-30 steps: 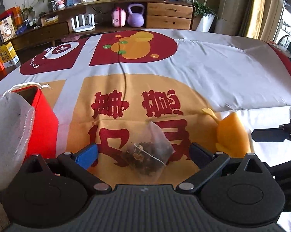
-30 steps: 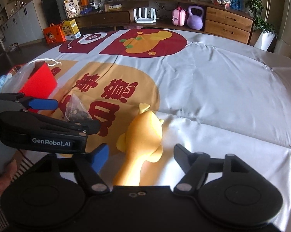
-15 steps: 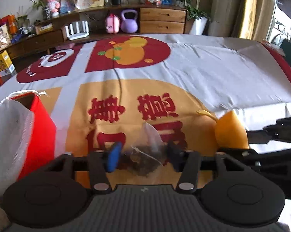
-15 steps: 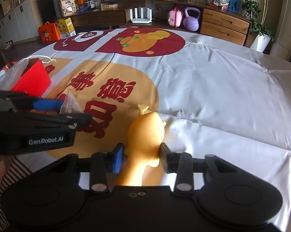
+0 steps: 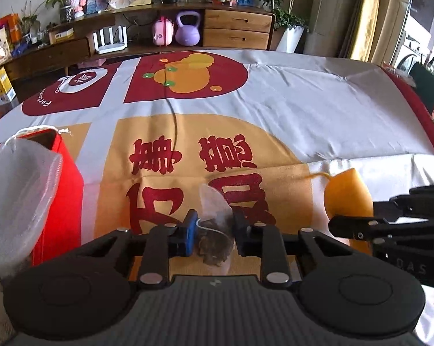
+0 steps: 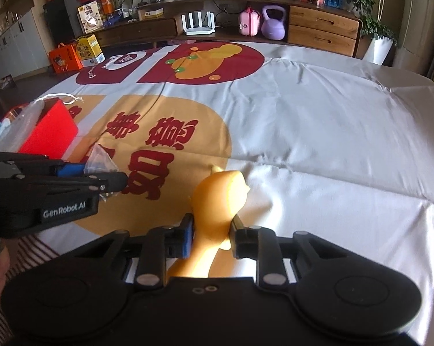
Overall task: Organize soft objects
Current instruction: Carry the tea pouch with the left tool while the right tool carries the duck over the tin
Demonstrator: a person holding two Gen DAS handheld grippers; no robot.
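Both sets of jaws had just been closing since the earlier frames, where they stood wide to either side of their objects. At this moment the left hand-held gripper (image 5: 214, 232) was narrowed onto the tea bag (image 5: 215, 230), a clear pyramid sachet with dark leaves inside, its blue pad and its black pad pressing the sachet's sides. The right hand-held gripper (image 6: 212, 238) was likewise narrowed onto the yellow rubber toy (image 6: 217, 210), gripping it at the slim part, with the fuller end projecting forward past the fingers.

Both objects lay on the printed cloth (image 6: 317, 121) covering the tabletop. Taking the red box (image 5: 59, 190) as the landmark: the tea bag was to the right of the box, on the yellow patch with red characters; the yellow rubber toy was further right of the box again, beyond the tea bag, at the edge of the yellow patch where the white cloth begins. The two objects were apart, not touching. A clear plastic bag (image 5: 18, 190) with a white drawstring hung over the red box's near side. A striped sleeve (image 6: 29, 250) showed at the lower left of the right wrist view.
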